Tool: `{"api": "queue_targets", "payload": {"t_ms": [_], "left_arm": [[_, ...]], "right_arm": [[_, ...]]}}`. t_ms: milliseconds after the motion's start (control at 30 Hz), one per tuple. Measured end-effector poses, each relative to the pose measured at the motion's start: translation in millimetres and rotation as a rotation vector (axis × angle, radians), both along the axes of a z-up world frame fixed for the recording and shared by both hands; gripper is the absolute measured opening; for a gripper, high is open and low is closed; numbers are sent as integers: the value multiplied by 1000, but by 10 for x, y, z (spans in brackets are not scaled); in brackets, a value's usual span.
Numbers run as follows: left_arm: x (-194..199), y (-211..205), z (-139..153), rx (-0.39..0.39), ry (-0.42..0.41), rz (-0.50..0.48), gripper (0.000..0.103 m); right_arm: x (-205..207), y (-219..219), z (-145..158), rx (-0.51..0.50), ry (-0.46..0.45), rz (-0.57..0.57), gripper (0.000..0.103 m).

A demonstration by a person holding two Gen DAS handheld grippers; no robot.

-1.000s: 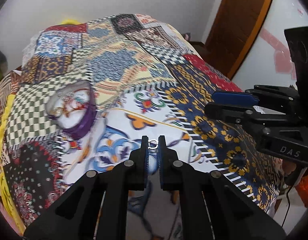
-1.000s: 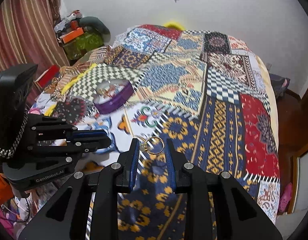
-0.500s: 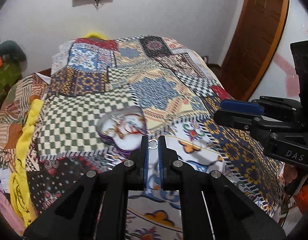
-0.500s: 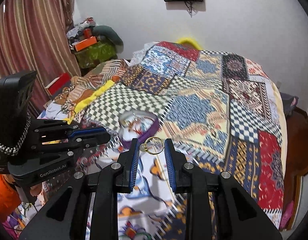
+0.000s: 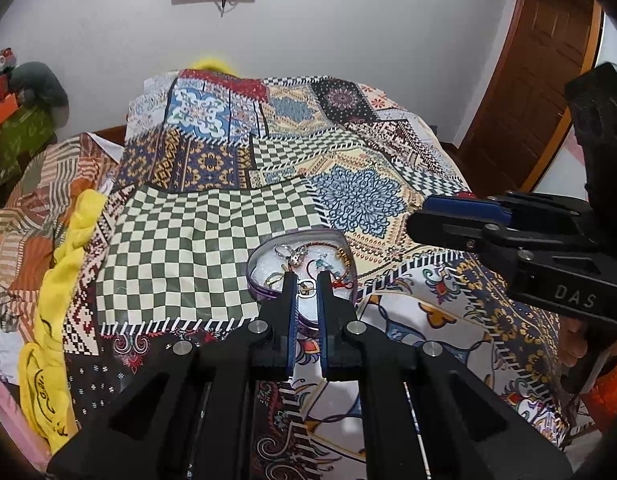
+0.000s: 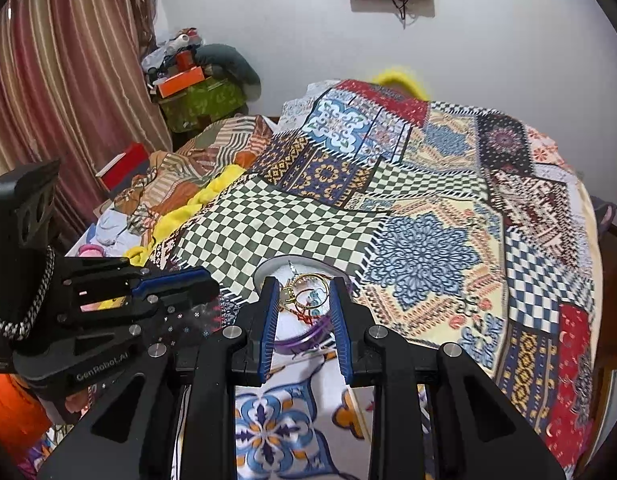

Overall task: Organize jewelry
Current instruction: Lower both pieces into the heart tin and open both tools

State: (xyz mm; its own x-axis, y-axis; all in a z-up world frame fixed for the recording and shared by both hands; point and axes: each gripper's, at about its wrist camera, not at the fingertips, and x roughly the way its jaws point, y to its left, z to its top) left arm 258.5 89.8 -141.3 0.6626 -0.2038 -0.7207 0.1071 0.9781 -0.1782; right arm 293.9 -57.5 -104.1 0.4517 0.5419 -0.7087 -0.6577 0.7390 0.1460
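Note:
A purple heart-shaped box [image 5: 253, 276] with a white lining lies on the patchwork bedspread and holds several pieces of jewelry. My left gripper [image 5: 307, 280] hovers over its near edge, shut on a small silver ring [image 5: 306, 286]. In the right wrist view the same box [image 6: 308, 338] sits just under my right gripper [image 6: 303, 286], whose pads clamp a larger gold hoop ring [image 6: 310, 276] with a small charm on its left side. Each gripper shows in the other's view: the right one [image 5: 448, 216] to the right, the left one [image 6: 176, 280] to the left.
The patchwork bedspread [image 5: 212, 248] covers the whole bed. A yellow cloth [image 5: 68, 264] and rumpled fabric lie along the bed's left edge. A cluttered pile [image 6: 196, 88] stands by the striped curtain. A wooden door [image 5: 548, 80] is at the right.
Both grippers have travelled across the bed toward the purple box, each keeping its ring. The box, earlier off to the left, now sits right under both pairs of fingertips.

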Motion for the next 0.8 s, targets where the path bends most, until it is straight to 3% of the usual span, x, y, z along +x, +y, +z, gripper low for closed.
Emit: {"api": "queue_targets", "payload": {"t_ms": [467, 800], "left_arm": [[349, -160, -435, 10, 83, -65, 7], [435, -158, -525, 7, 102, -73, 7]], "right_arm": [[395, 249, -395, -45, 161, 17, 23], [505, 364, -563, -69, 222, 34, 24]]}}
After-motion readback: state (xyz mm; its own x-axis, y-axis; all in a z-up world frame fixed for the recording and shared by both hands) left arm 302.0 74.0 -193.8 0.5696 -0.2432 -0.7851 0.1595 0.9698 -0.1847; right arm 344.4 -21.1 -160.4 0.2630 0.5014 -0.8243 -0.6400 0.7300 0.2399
